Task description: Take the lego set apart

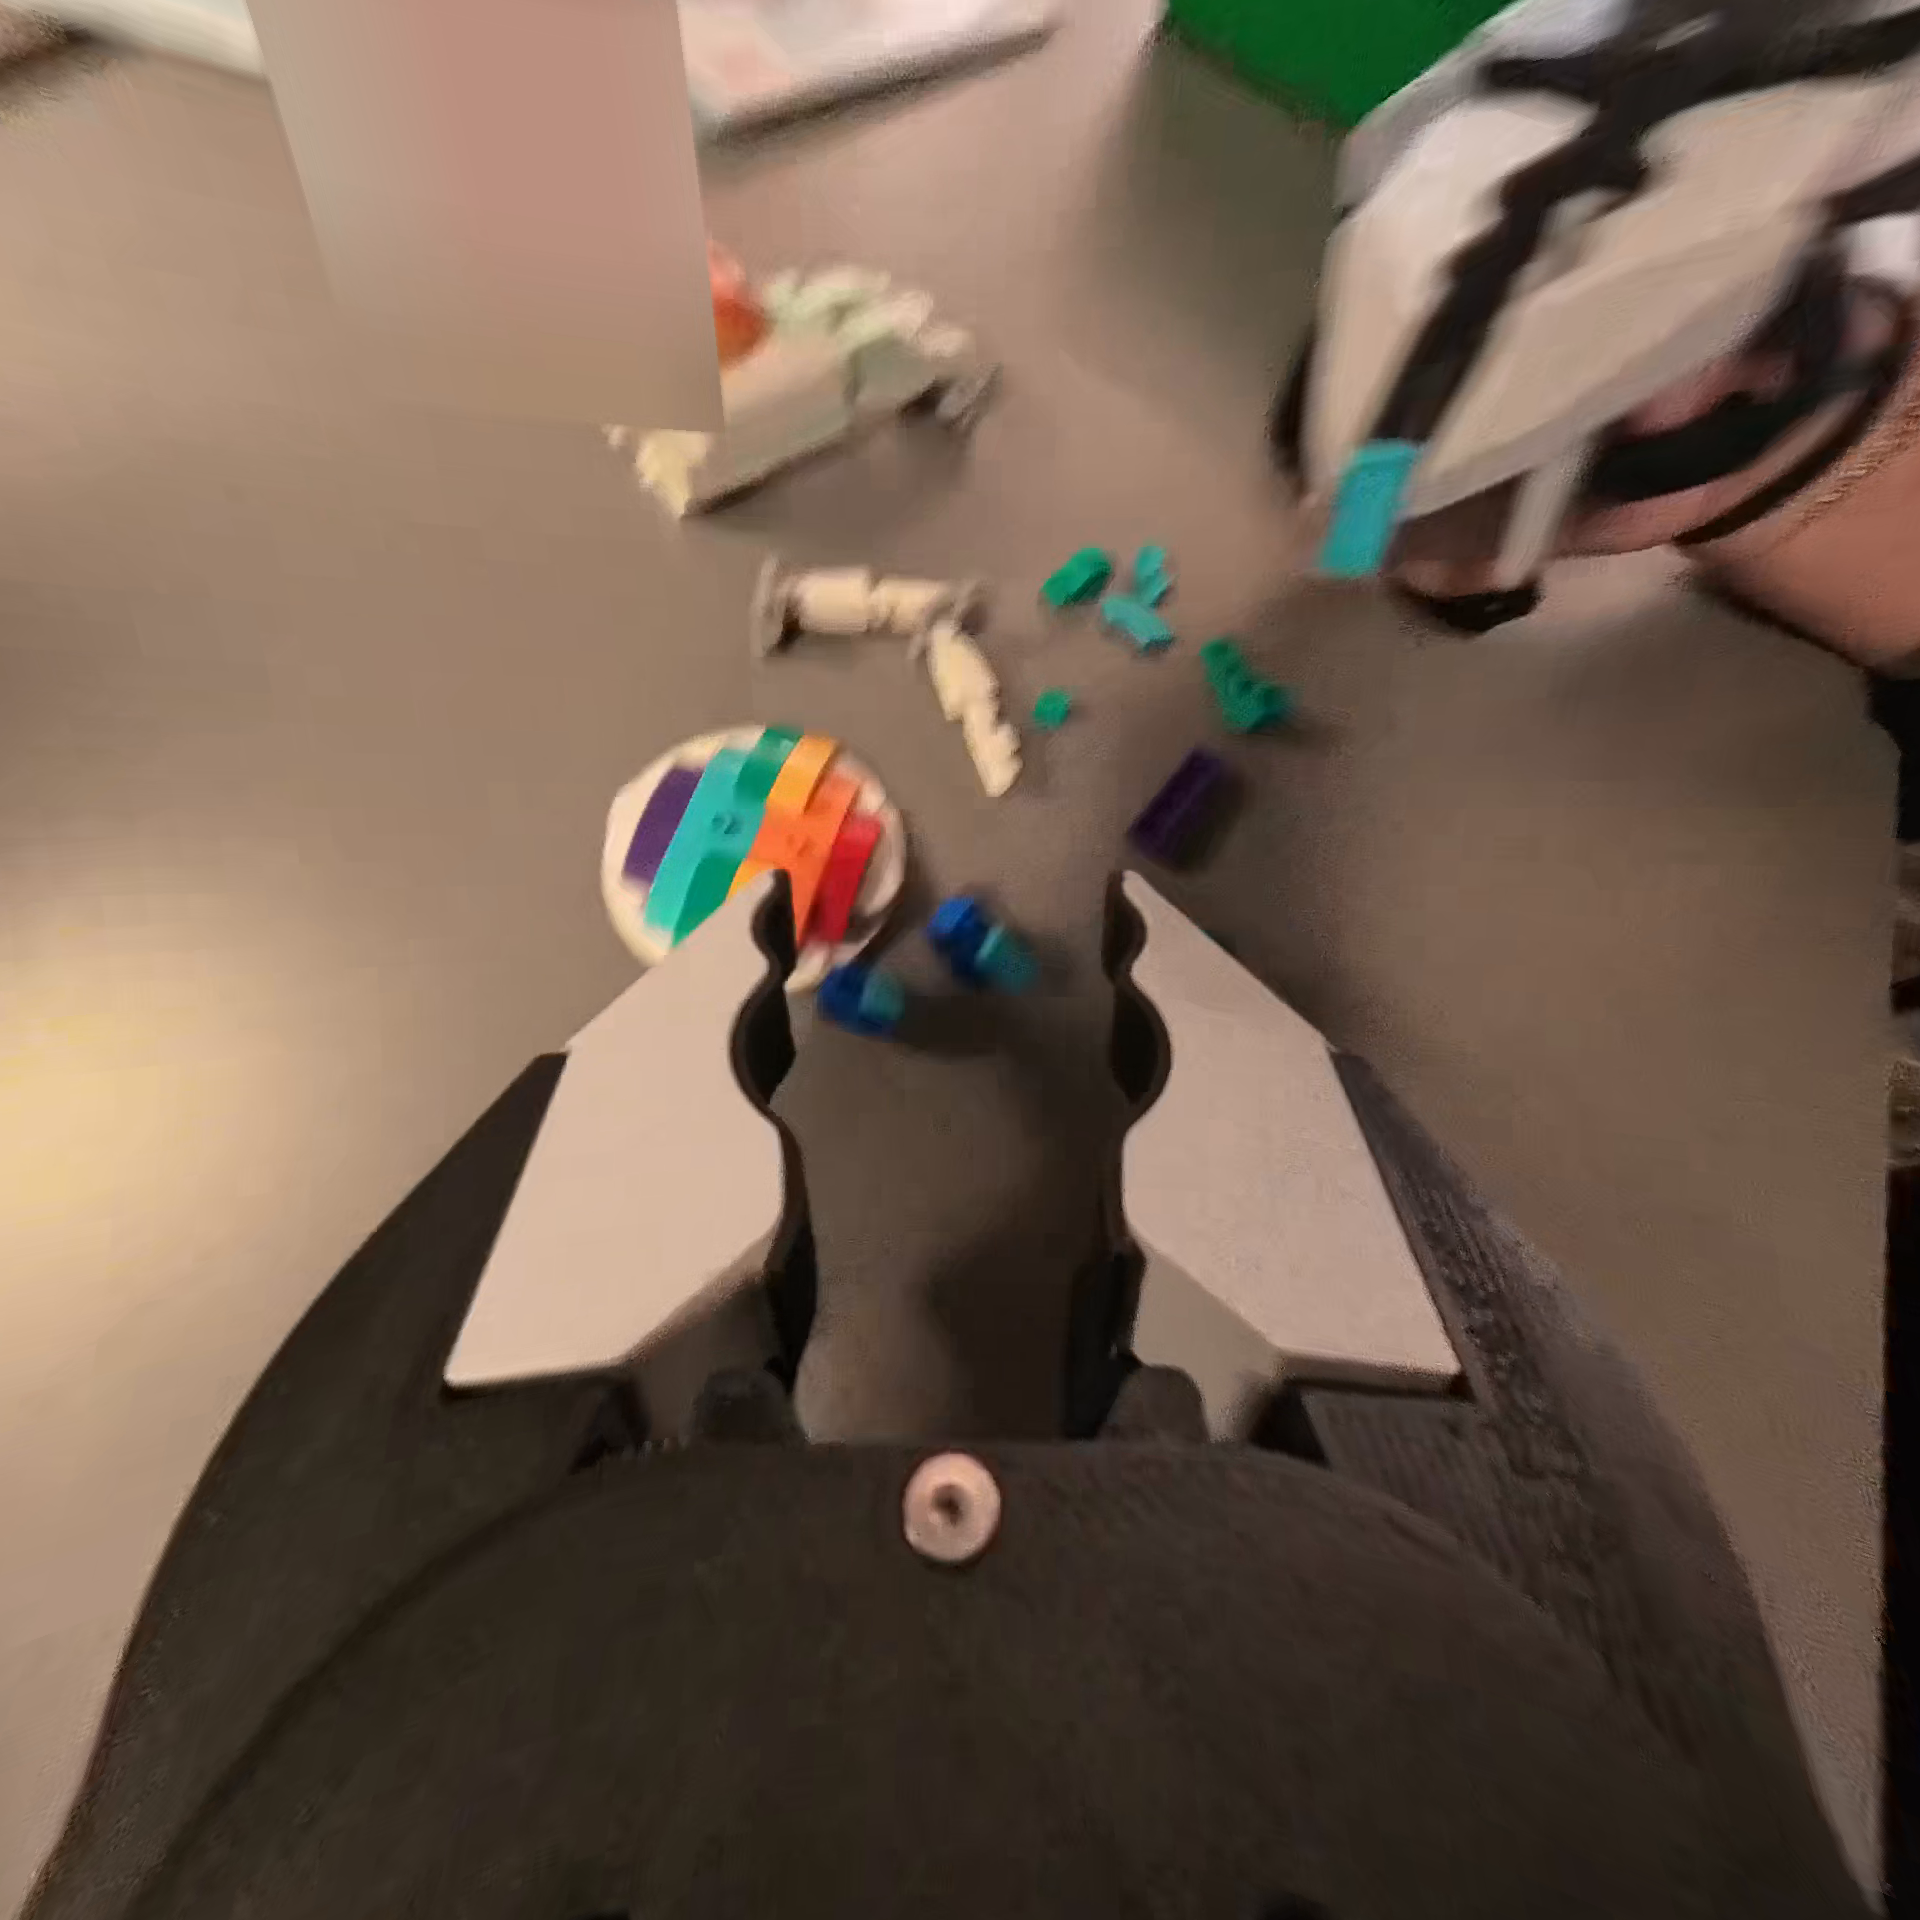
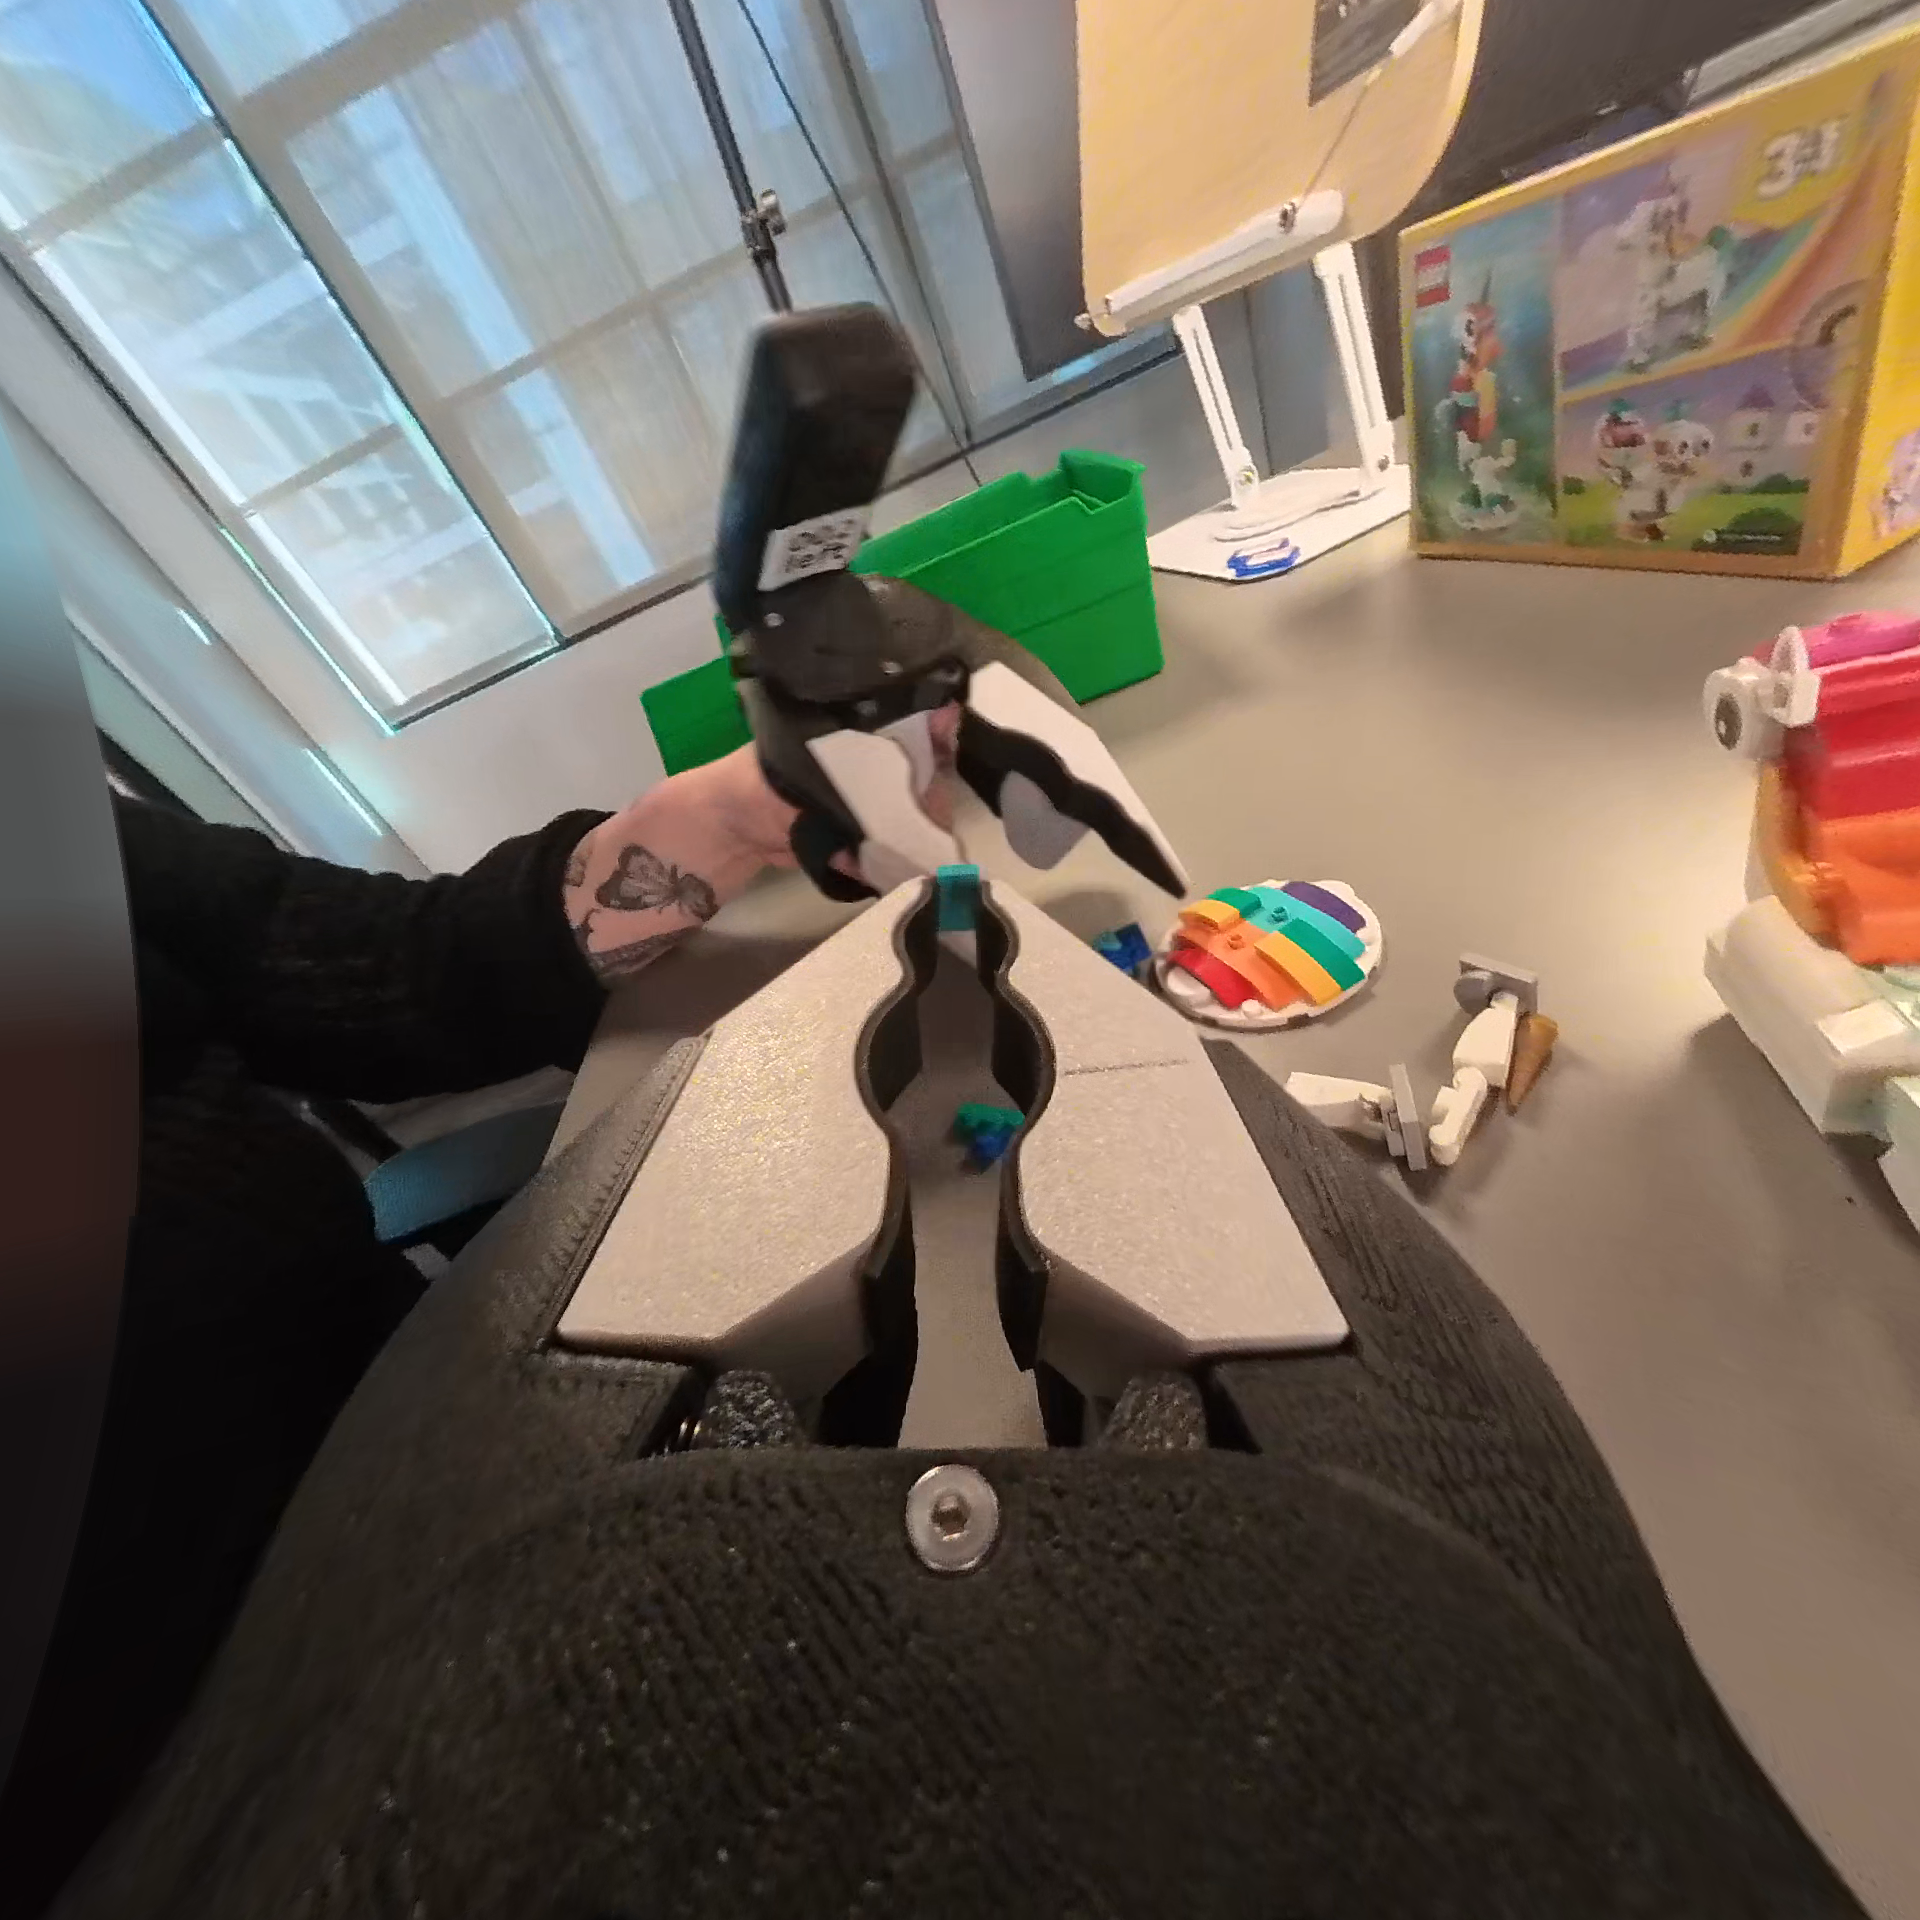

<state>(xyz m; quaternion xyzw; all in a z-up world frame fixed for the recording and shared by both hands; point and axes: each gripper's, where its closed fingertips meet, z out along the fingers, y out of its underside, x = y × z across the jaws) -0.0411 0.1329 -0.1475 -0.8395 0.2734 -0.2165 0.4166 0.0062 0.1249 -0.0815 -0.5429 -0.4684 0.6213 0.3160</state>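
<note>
My left gripper is open and empty, low over the grey table just right of a white round plate with rainbow tiles. Small blue pieces lie between its fingertips. My right gripper is shut on a small teal piece and holds it above the table; it also shows in the left wrist view. The rainbow plate lies beyond it to the right. The open left gripper hangs just behind. A partly built model with a rainbow mane stands at the right edge.
Loose teal pieces, a purple brick and white limb pieces lie scattered on the table. A green bin, a white stand and the yellow set box stand at the back. Spacing between my two grippers at the tips: around 9 cm. It is some 5 cm from my left tips to the purple brick.
</note>
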